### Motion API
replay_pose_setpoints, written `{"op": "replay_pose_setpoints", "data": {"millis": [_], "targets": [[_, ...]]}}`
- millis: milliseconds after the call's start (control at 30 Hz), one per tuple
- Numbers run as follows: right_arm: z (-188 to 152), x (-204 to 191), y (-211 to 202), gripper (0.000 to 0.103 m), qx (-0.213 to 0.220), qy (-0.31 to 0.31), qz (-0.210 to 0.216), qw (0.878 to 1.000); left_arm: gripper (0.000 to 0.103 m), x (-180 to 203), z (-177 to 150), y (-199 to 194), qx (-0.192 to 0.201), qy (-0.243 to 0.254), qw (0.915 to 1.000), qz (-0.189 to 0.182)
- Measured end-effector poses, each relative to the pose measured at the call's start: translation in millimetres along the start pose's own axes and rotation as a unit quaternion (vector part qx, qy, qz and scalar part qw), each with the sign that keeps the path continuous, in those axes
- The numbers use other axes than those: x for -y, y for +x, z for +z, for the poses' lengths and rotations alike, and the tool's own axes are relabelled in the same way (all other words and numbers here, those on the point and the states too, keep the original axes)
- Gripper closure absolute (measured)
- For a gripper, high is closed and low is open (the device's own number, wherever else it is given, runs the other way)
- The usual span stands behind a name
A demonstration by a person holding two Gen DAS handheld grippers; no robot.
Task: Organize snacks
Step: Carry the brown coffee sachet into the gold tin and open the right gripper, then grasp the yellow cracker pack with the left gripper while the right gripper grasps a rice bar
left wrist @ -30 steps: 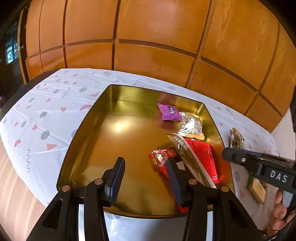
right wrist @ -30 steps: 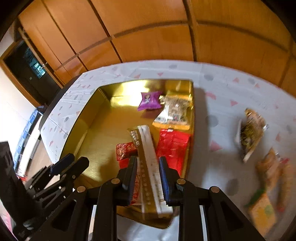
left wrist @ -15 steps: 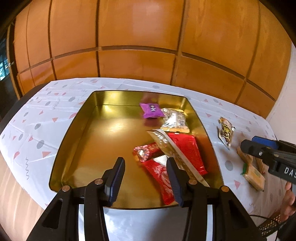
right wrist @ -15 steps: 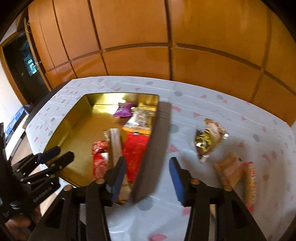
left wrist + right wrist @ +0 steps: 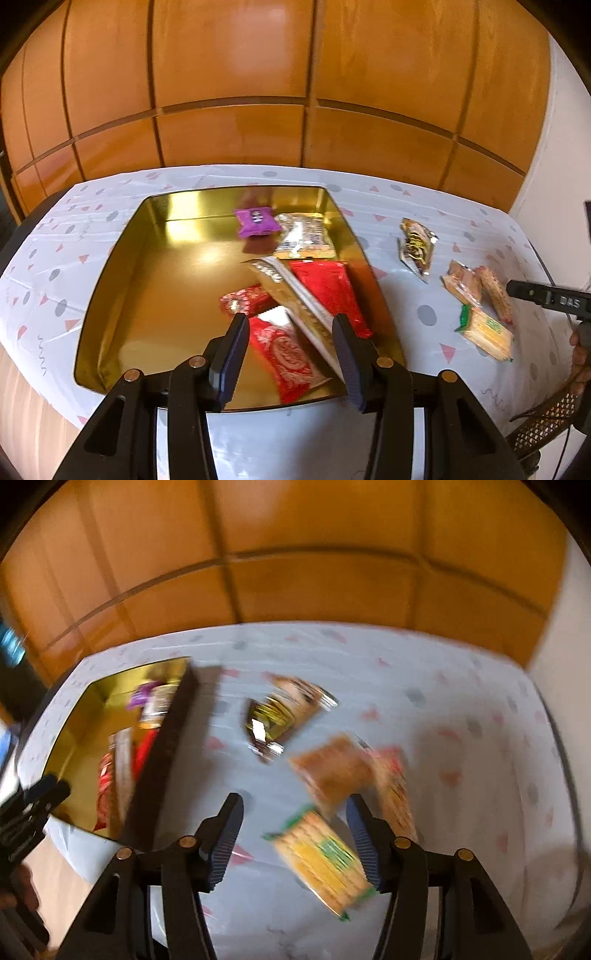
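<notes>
While the left wrist view looks down over the gold tin tray (image 5: 110,302), the left tool (image 5: 288,354) hangs above the tray's near edge with its jaws partly apart and nothing gripped between them. Inside the tray lie a purple packet (image 5: 256,221), a silver-and-brown packet (image 5: 304,236), a long gold packet (image 5: 295,299) and red packets (image 5: 325,291). Out on the white patterned counter (image 5: 406,302), to the right of the tray, four snacks remain loose: a dark gold-printed pouch (image 5: 415,247), two brown cracker packs (image 5: 463,284) and a yellow cracker pack with green ends (image 5: 485,328). The right tool's tip (image 5: 546,295) pokes in from the right edge, right beside those crackers, so the right hand is clearly the nearer one; the left tool is well apart from them, across the tray wall.

From the right wrist view, which is blurred, the right tool (image 5: 295,834) is opening, and its jaws hold nothing. The yellow cracker pack (image 5: 321,860) lies flat on the counter directly below and between the two fingers, its long axis running diagonally from upper left to lower right, so it sits skewed to the jaw gap rather than square across it. The brown cracker pack (image 5: 332,771) lies just beyond, and the dark pouch (image 5: 280,712) farther still. The tray (image 5: 85,716) is off to the left. A pick of the yellow pack likely calls for a straight descent with a slight wrist roll.
</notes>
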State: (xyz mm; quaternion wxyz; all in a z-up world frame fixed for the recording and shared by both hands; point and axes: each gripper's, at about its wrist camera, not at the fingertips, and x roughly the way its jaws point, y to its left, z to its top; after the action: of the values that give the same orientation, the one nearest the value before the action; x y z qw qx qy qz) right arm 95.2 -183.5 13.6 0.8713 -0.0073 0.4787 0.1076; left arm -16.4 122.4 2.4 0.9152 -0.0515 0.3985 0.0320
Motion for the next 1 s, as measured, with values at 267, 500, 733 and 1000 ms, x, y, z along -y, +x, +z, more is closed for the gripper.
{"op": "replay_pose_setpoints", "data": {"millis": [267,500,733,1000], "targets": [[-36.5,82.7,30.9,0.042,-0.054,0.201,-0.004,0.978,0.056,37.5,1.9,-1.8,-0.009,0.048,0.9968,-0.063],[-54.8,72.6,51.8,0.036,-0.081,0.246,0.100,0.961,0.056,73.5,1.5,-4.8,-0.017,0.092,0.9892,-0.113],[-41.1,54.3,33.6,0.036,-0.073,0.195,0.169,0.963,0.056,104.8,2.2,4.6,-0.039,0.130,0.9812,-0.137],[7.4,105.4,-14.3,0.027,0.004,0.108,-0.039,0.993,0.050,136.0,6.8,36.9,-0.091,0.137,0.9745,-0.152]]}}
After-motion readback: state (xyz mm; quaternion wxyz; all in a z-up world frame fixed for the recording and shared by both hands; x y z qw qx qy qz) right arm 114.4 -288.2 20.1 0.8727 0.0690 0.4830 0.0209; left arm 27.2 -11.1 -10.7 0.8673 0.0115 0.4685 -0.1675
